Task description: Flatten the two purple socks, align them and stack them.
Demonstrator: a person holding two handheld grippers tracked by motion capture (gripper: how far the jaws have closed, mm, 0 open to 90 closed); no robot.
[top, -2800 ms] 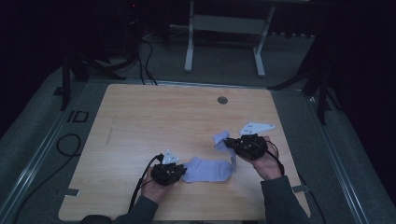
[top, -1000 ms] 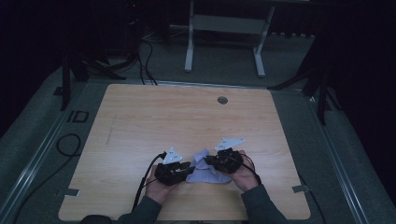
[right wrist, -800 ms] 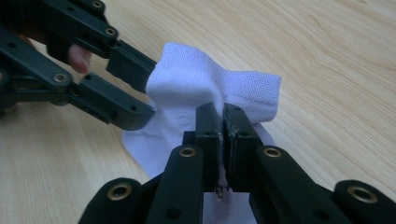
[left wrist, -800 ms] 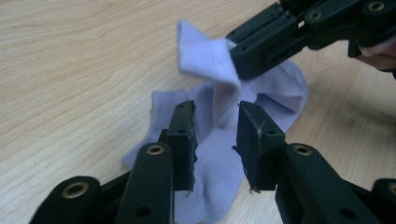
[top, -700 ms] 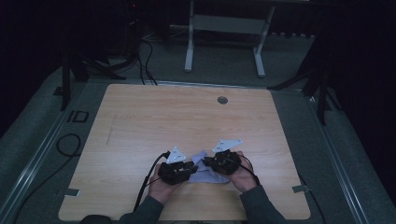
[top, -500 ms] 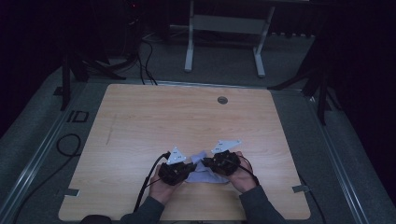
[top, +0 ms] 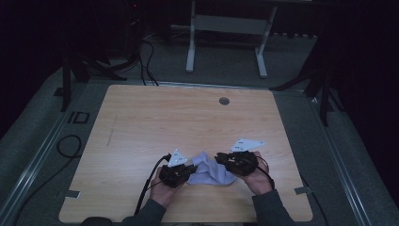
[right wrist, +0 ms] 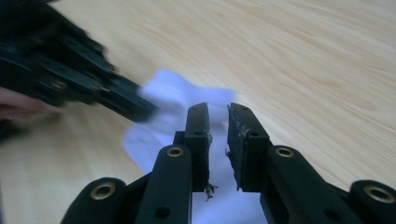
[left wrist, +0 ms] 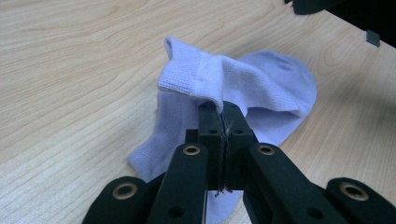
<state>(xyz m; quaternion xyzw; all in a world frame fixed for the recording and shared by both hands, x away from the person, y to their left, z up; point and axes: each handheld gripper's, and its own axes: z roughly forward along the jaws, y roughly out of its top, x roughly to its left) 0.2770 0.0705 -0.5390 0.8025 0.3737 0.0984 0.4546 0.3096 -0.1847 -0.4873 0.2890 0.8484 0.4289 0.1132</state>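
Observation:
A pale lilac sock [top: 210,172] lies folded over on the wooden table [top: 188,117], between my two grippers. My left gripper [top: 189,169] is shut on the sock's folded edge; in the left gripper view the ribbed cuff [left wrist: 196,77] drapes over the closed jaw tips of the left gripper [left wrist: 222,111]. My right gripper [top: 219,158] sits just right of the sock, pointing left. Its jaws have just been opening. In the right gripper view the right gripper [right wrist: 218,116] shows a narrow gap with nothing in it, the sock [right wrist: 175,95] lies behind, and the left gripper [right wrist: 88,84] reaches in from the left.
A round grommet [top: 224,100] sits near the table's far edge. Cables [top: 149,181] trail from the grippers towards the near edge. Beyond the table stand a white frame [top: 226,28] and dark stands on a grey floor.
The right gripper carried one end of the sock leftward over the rest, then let go and drew back to the right. The left gripper closed on the sock's edge and stayed put.

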